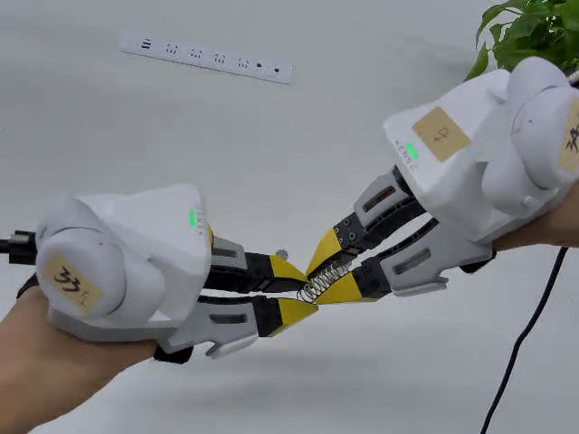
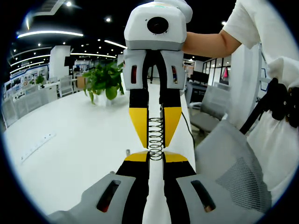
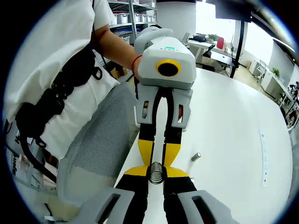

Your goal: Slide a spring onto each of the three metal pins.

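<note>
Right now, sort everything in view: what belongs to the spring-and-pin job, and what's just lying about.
Job: spring, gripped in the right claw; left claw, shut, at the spring's end; loose metal pin on the table.
Lying about: power strip, potted plant, black cable, mesh chair.

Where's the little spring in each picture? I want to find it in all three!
Head view: the spring is in the middle, slanting, pinched between the right gripper's yellow tips.
Left gripper view: the spring is in the middle, running up and down between the yellow tips of the gripper opposite.
Right gripper view: the spring is low in the middle, seen end-on like a ring.
Shared landmark: the white power strip on the table.
</note>
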### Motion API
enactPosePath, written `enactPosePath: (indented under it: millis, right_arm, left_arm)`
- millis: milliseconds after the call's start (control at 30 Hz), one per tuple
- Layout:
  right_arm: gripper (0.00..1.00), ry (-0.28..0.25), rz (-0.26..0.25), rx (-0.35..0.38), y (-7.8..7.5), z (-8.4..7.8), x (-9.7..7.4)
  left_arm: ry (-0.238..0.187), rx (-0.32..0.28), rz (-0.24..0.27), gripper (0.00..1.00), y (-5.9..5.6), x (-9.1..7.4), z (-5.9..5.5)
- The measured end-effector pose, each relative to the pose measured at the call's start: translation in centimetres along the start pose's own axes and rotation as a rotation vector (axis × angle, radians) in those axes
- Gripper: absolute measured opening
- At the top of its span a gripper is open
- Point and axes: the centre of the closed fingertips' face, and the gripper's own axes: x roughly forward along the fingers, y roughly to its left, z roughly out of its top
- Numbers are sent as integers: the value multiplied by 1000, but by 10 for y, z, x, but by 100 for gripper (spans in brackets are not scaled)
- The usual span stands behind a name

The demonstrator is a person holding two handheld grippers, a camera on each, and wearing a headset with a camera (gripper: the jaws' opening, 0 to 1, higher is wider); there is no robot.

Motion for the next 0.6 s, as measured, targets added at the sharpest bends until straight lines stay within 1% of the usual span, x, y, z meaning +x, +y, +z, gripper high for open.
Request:
enactPosePath:
  millis: [233,600]
  right_arm:
    - [7,-6,-1,13,0,1,0]
    - [7,9,5,16,-1,-2,1]
  left_arm:
    - [-1,-2,1,7,0,0,-1]
    - [3,-5,-2,7,0,1,-2]
